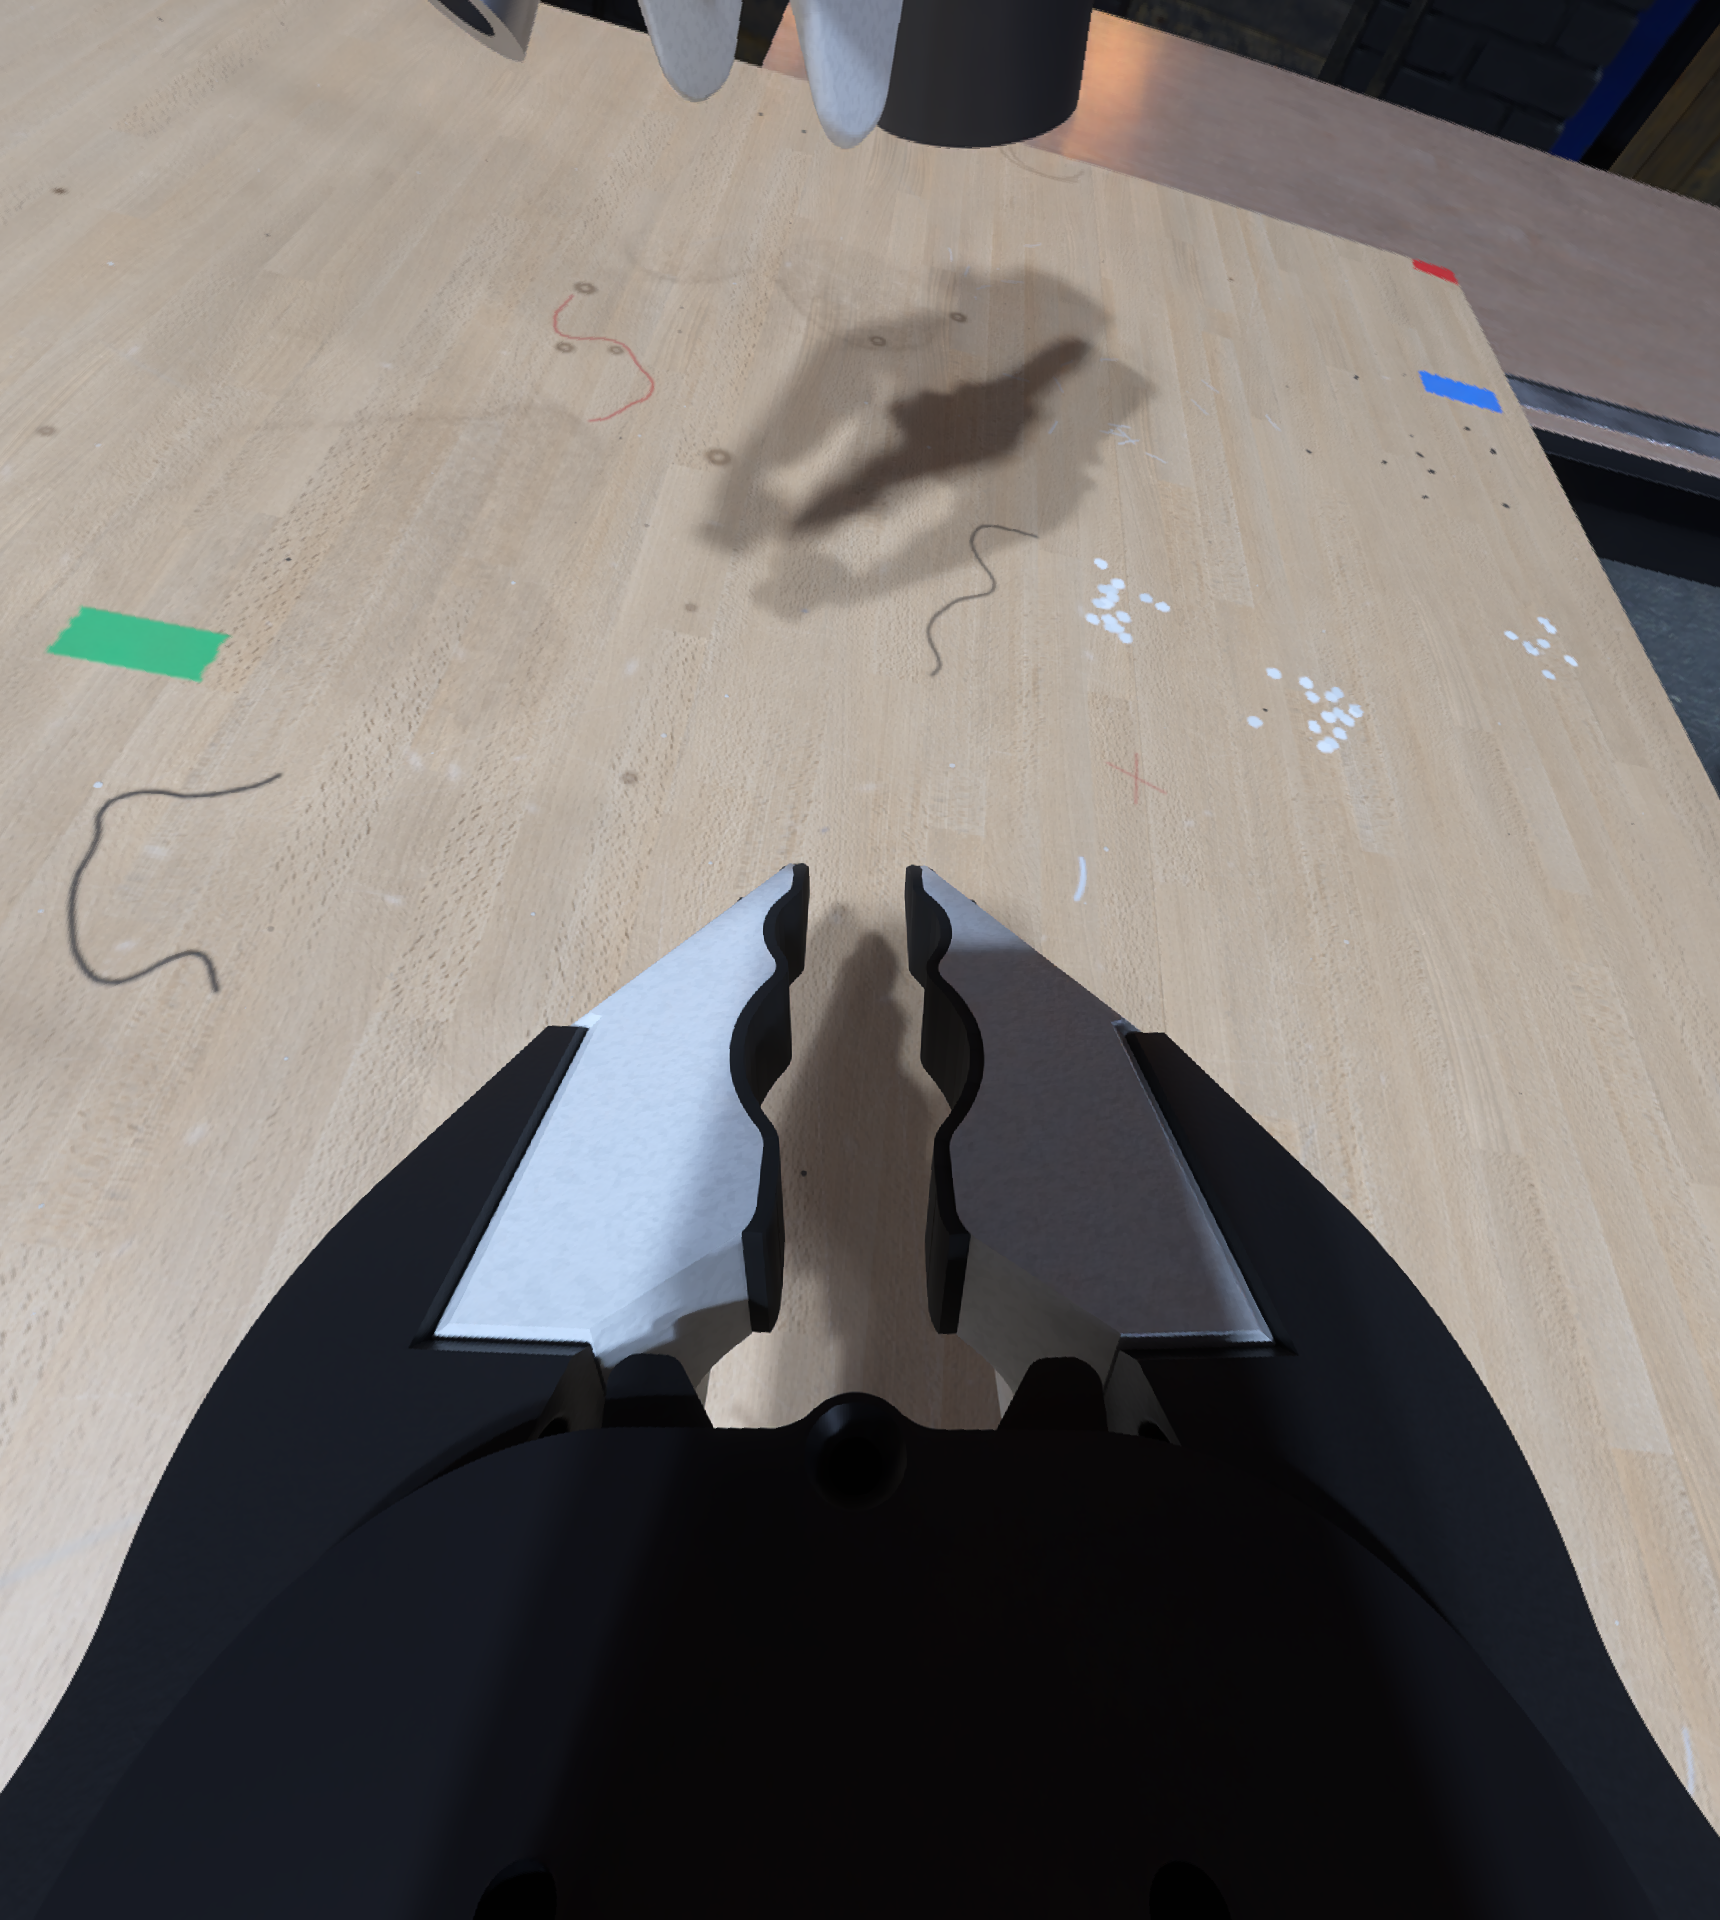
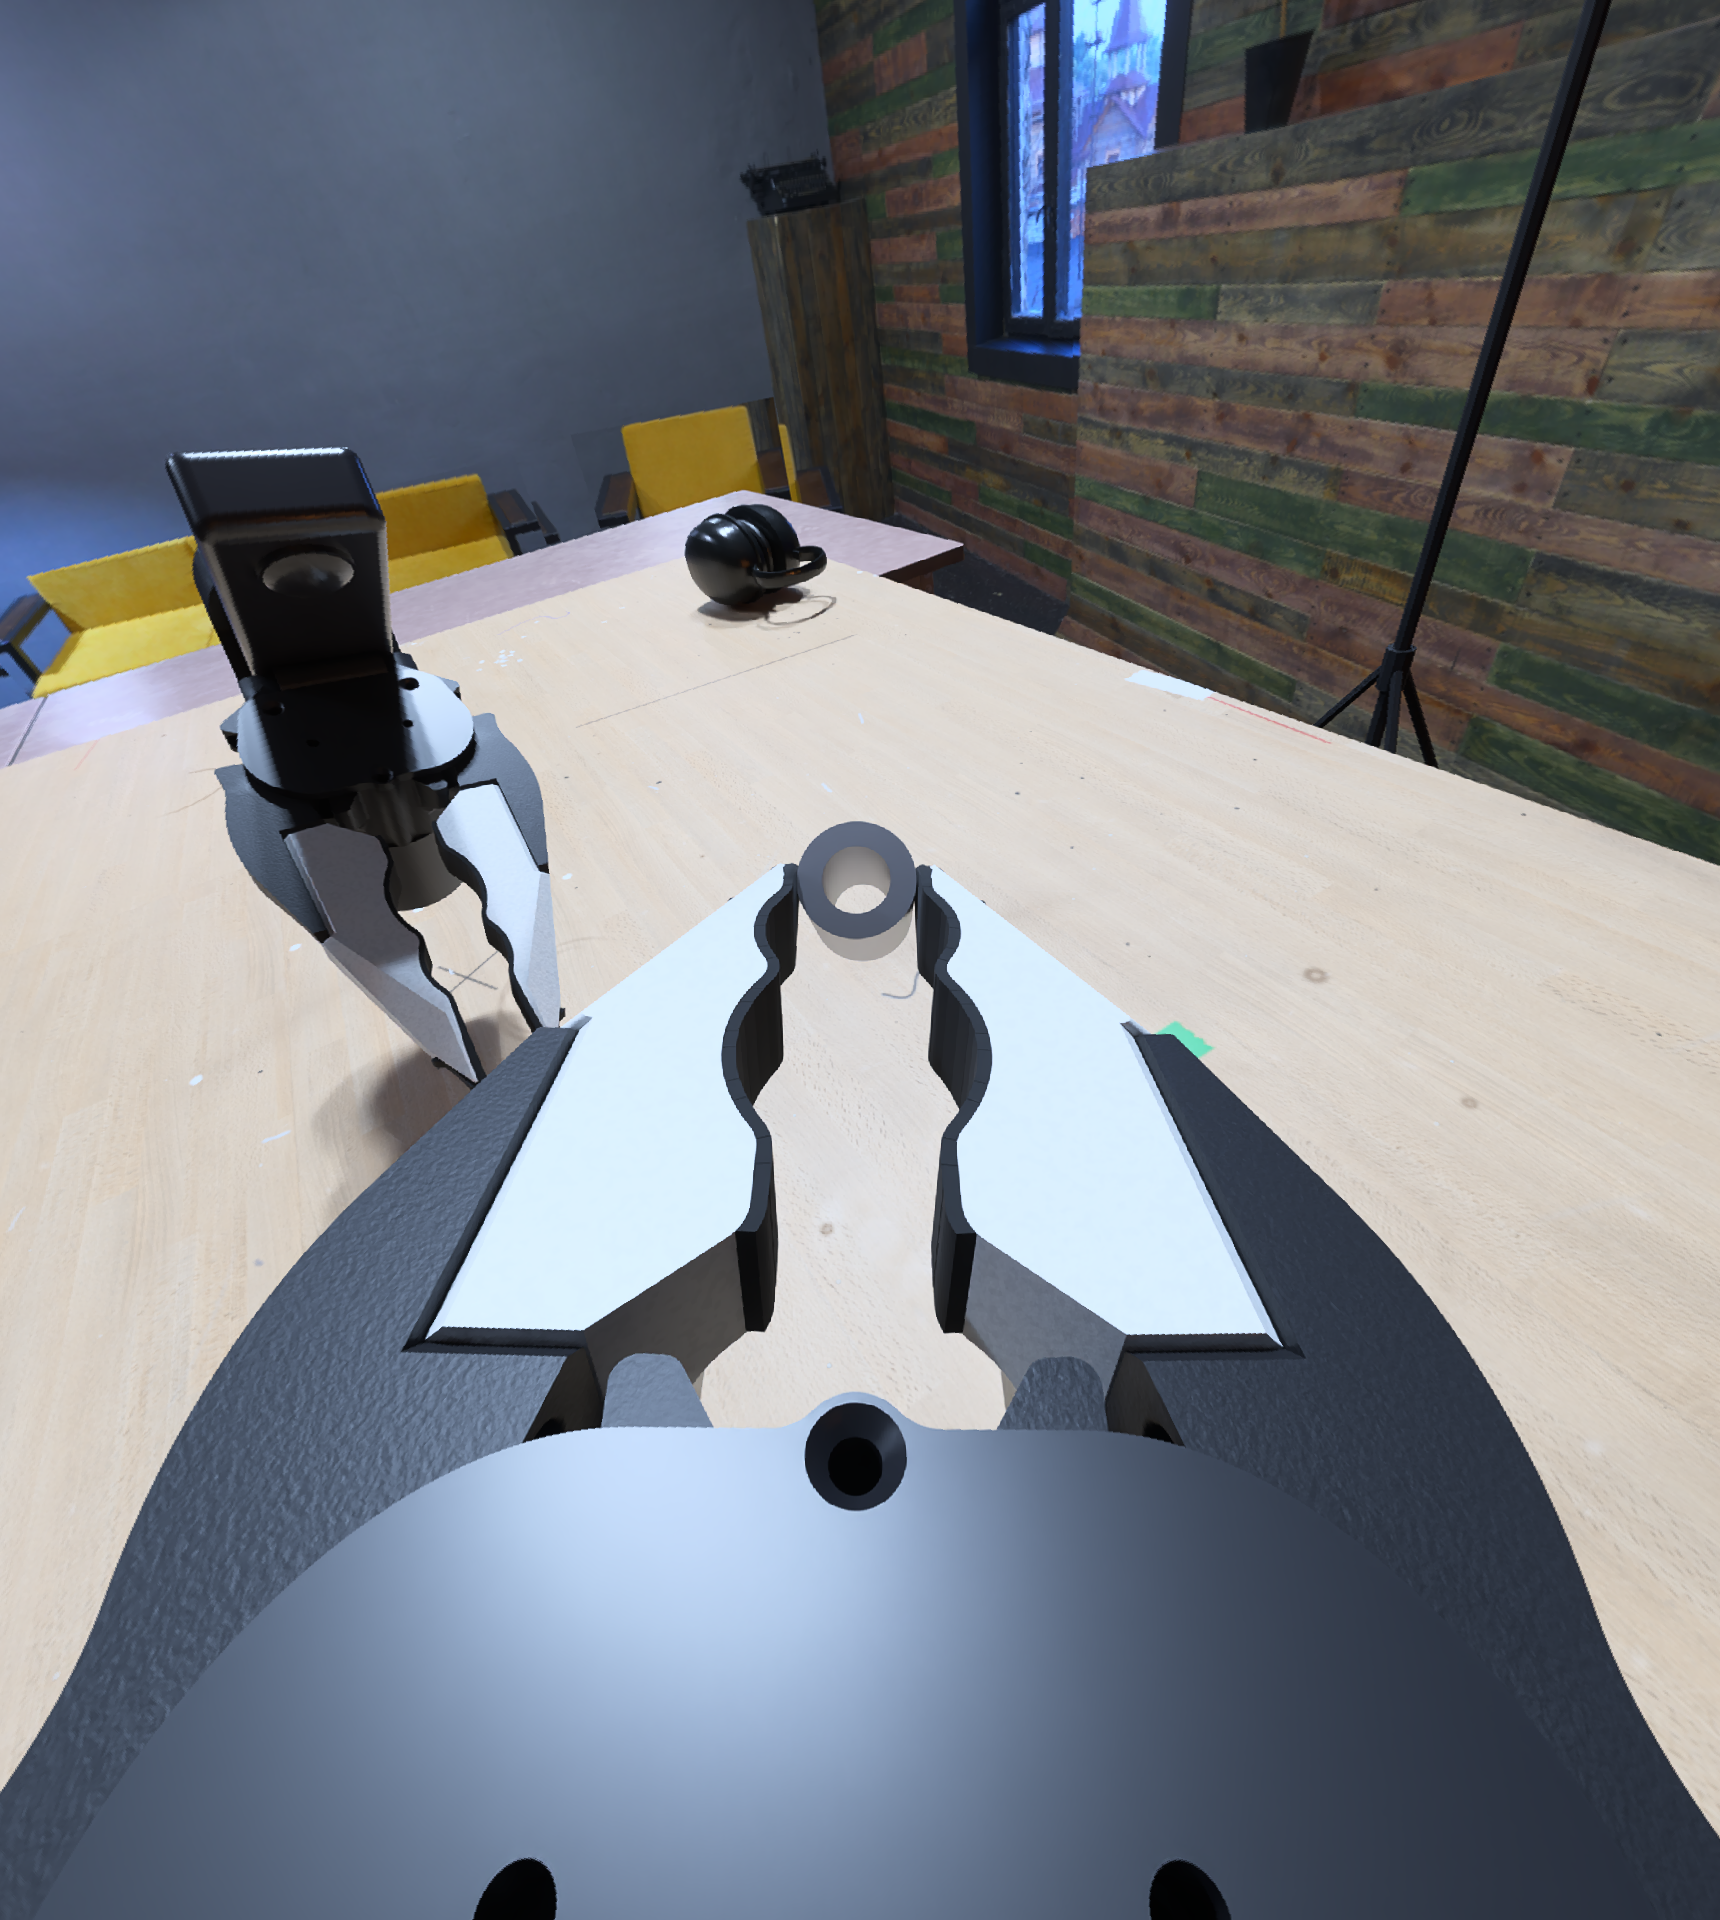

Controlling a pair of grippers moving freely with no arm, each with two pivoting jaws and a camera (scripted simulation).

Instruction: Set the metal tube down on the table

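Observation:
The metal tube (image 2: 856, 881) is a short grey tube seen end-on. My right gripper (image 2: 856, 875) is shut on it at the fingertips and holds it above the wooden table (image 2: 1355, 1039). In the left wrist view one end of the tube (image 1: 494, 23) shows at the top edge, beside the right gripper's white fingers (image 1: 840, 83), which cast a shadow on the table (image 1: 420, 1039). My left gripper (image 1: 856, 878) is open with a narrow gap and empty, low over the table. In the right wrist view the left gripper (image 2: 503, 1039) points down to the left of the tube.
Black ear muffs (image 2: 747, 556) lie at the far end of the table. A tripod stand (image 2: 1396, 675) stands by the plank wall. Green tape (image 1: 139, 644), blue tape (image 1: 1458, 395) and red tape (image 1: 1436, 272) mark the table. The table edge (image 1: 1666, 727) runs along the right.

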